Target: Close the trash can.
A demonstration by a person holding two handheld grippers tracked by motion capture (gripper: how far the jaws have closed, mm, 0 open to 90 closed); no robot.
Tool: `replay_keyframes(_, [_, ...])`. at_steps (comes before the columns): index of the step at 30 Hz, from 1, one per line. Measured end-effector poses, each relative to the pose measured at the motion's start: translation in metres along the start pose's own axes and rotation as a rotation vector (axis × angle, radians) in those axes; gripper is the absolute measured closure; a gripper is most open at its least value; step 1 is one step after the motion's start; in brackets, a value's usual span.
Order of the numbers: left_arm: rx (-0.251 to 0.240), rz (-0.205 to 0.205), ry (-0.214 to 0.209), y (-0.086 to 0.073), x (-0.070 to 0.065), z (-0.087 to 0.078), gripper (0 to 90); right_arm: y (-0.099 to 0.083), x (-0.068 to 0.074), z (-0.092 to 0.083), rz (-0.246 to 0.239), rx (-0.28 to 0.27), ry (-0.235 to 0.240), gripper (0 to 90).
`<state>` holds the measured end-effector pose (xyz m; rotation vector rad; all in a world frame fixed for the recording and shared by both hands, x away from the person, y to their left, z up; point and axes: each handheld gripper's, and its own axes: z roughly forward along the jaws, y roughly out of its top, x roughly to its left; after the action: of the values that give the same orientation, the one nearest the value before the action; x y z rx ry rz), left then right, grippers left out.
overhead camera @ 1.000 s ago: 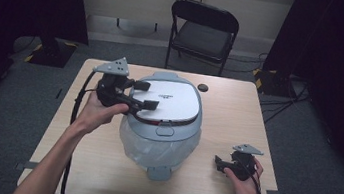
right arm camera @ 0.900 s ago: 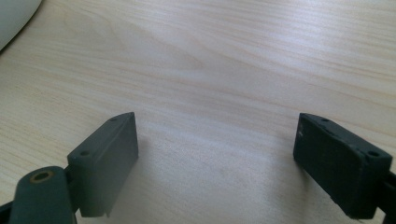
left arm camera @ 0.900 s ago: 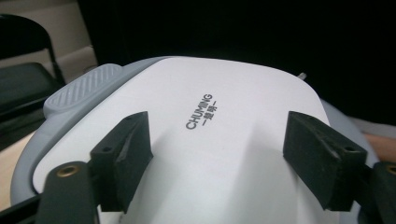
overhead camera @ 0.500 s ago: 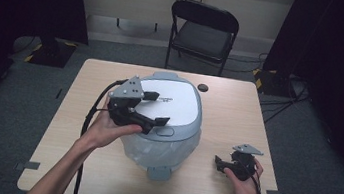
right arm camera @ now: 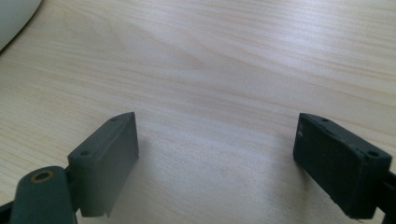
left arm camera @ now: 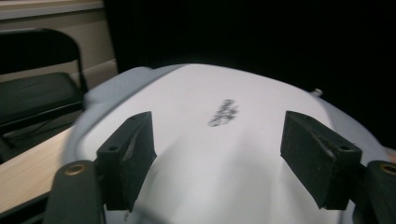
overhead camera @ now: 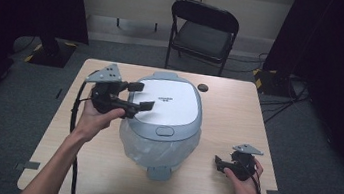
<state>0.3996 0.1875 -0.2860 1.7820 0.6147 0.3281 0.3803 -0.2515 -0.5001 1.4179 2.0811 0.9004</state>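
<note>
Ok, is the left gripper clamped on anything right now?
No, in the left gripper view the left gripper has its jaws spread wide over the rice cooker's white lid, with nothing between the pads.

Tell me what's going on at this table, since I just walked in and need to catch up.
A person holds a gripper in each hand. The left gripper hangs over the left edge of the rice cooker, whose lid is down; its jaws, which just closed a little, stand apart with nothing between them. The right gripper rests open on the table, off to the cooker's right.
</note>
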Motion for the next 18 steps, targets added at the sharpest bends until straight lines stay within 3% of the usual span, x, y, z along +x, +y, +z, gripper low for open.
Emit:
replay_keyframes(2, [-0.001,-0.026,0.051,-0.006,0.011,-0.007,27.0,0.0,0.0,0.0,0.0,0.0,0.0,12.9])
replay_keyframes(6, [-0.021,-0.091,0.065,-0.021,0.034,-0.027,26.8,0.0,0.0,0.0,0.0,0.0,0.0,12.9])
replay_keyframes(12, [0.013,-0.131,0.147,-0.049,0.05,-0.048,27.5,0.0,0.0,0.0,0.0,0.0,0.0,12.9])
replay_keyframes(14, [0.018,-0.166,0.141,-0.062,0.055,-0.052,27.7,0.0,0.0,0.0,0.0,0.0,0.0,12.9])
replay_keyframes(16, [0.078,-0.17,0.192,-0.078,0.059,-0.053,28.0,0.0,0.0,0.0,0.0,0.0,0.001,12.9])
replay_keyframes(18, [0.094,-0.191,0.213,-0.091,0.062,-0.054,28.2,0.0,0.0,0.0,0.0,0.0,0.001,12.9])
